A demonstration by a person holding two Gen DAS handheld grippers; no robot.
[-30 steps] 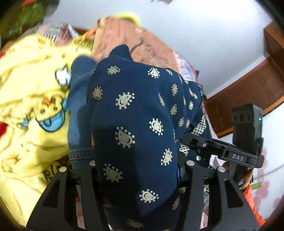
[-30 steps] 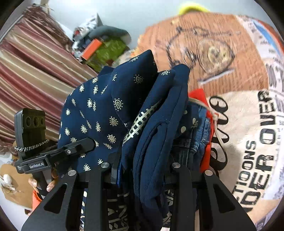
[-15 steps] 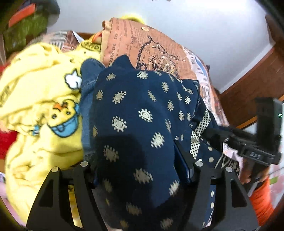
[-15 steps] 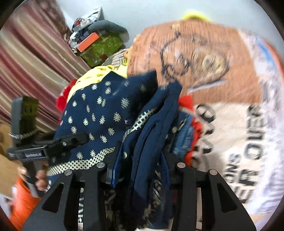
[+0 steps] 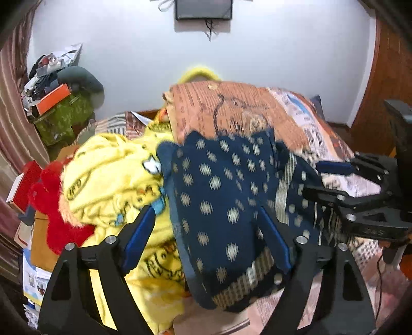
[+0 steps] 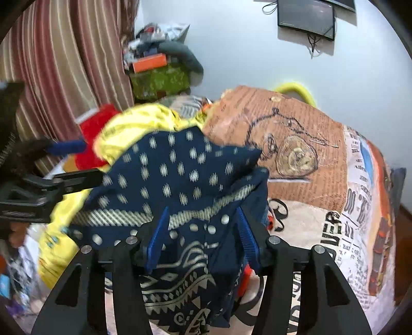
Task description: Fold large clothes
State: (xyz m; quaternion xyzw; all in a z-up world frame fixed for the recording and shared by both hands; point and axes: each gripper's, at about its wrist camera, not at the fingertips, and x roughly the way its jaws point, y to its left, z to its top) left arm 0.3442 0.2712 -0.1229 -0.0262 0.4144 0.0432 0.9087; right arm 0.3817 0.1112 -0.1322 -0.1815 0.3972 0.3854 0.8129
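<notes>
A dark navy cloth garment printed with pale paisley dots and a checked cream band (image 5: 226, 203) fills the centre of the left wrist view, draped over a heap of bedding. The left gripper (image 5: 208, 237) has its blue-padded jaws spread apart; the right-hand pad lies against the navy cloth, the left-hand pad sits over the crumpled yellow cartoon-print fabric (image 5: 110, 175) at centre left, and nothing is pinched between them. A red plush item (image 5: 49, 206) lies at the left edge of that yellow fabric.

In the right wrist view, the right gripper (image 6: 200, 242) also has its jaws apart, with a fold of the navy garment (image 6: 177, 175) hanging loosely between the pads and spilling toward the lower centre of the frame; whether the pads press it is hard to tell. Behind the garment, in the upper right half of the frame, rises an orange and cream newspaper-print blanket (image 6: 303, 144). A striped maroon curtain (image 6: 64, 59) covers the upper left, and a dark wall-mounted screen (image 6: 306, 18) sits at the top right.
</notes>
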